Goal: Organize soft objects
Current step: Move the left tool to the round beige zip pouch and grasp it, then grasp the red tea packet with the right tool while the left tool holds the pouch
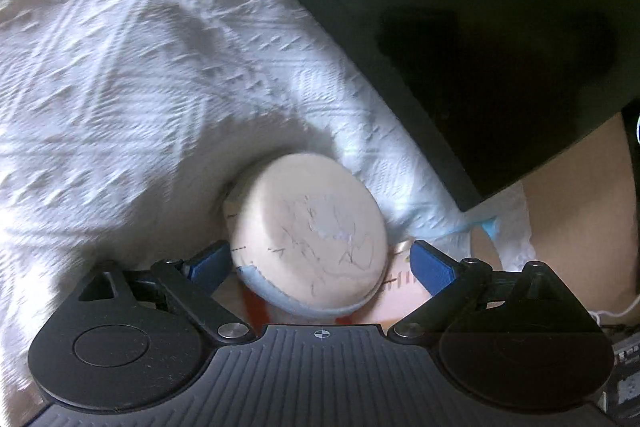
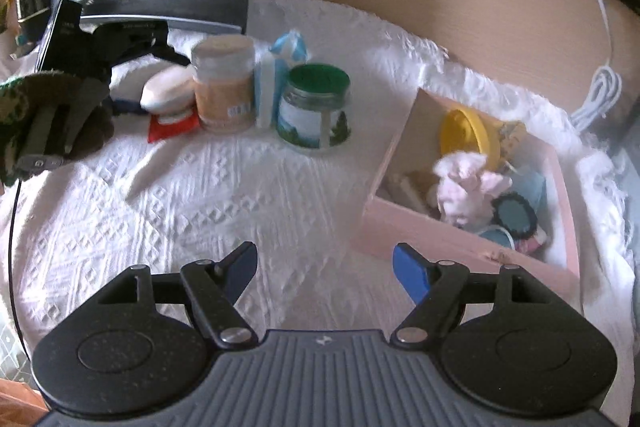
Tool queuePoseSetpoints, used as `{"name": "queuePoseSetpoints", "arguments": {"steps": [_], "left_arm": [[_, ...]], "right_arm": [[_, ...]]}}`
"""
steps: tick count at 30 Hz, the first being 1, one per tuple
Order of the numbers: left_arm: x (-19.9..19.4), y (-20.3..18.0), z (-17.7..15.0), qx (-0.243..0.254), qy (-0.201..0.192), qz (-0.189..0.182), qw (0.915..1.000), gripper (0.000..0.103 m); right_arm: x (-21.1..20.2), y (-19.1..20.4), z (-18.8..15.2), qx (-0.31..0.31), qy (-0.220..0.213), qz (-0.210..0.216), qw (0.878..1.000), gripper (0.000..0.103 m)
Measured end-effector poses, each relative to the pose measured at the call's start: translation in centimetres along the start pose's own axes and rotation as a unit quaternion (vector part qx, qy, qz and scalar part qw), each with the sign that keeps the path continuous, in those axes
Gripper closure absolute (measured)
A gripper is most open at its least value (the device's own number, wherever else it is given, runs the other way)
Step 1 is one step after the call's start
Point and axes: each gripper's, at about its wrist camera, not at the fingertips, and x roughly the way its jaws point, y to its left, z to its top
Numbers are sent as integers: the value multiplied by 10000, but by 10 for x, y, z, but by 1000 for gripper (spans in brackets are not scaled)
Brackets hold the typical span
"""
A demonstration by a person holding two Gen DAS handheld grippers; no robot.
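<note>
A white cloth [image 2: 168,195] is spread beneath both grippers. Ahead and to the right of the right gripper [image 2: 324,269], a pink box [image 2: 404,227] is seen, with a yellow bowl [image 2: 470,137] and a pink plush [image 2: 466,193] inside. Two jars [image 2: 224,91] are stood further ahead and to the left. The right gripper is held wide open, with nothing between its jaws. A round cream sponge [image 1: 308,231] is framed between the spread fingers of the left gripper [image 1: 320,263]; whether it is touched by the pads cannot be told.

White cloth [image 2: 200,195] — woven, rough; jar [image 2: 314,115] — glossy glass.
</note>
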Motion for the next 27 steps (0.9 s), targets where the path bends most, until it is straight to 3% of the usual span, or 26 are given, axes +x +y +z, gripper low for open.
{"name": "queuePoseSetpoints", "arguments": {"steps": [2, 5, 7, 9, 10, 13, 15, 18, 23, 27], "left_arm": [[0, -2, 0, 116, -56, -85, 9999, 6], [-9, 0, 0, 5, -162, -193, 9997, 17], [-21, 3, 2, -151, -300, -410, 9986, 33], [-28, 4, 4, -320, -434, -646, 9965, 72], [-27, 2, 7, -365, -442, -693, 9959, 74], [-17, -7, 14, -314, -268, -692, 9967, 70], [-8, -11, 17, -344, -197, -744, 9964, 53], [2, -16, 21, -432, -215, -740, 9961, 38], [-4, -19, 16, -529, -421, -779, 9947, 41], [5, -11, 16, -662, -235, -768, 9946, 41]], "right_arm": [[-1, -3, -3, 56, 47, -58, 10000, 28], [-4, -7, -7, 117, 33, -122, 9999, 28], [-6, -8, -8, 149, 1, -143, 9998, 28], [-7, -9, -9, 168, 2, -145, 9998, 28], [-7, -9, -10, 178, 9, -143, 9997, 28], [-6, -7, -11, 159, 33, -107, 9998, 28], [-5, -5, -10, 132, 42, -89, 9999, 28], [-1, -2, -10, 83, 116, -71, 9999, 28], [9, 3, -14, 30, 282, -58, 9996, 28], [26, 8, -19, 29, 473, 35, 9989, 28]]}}
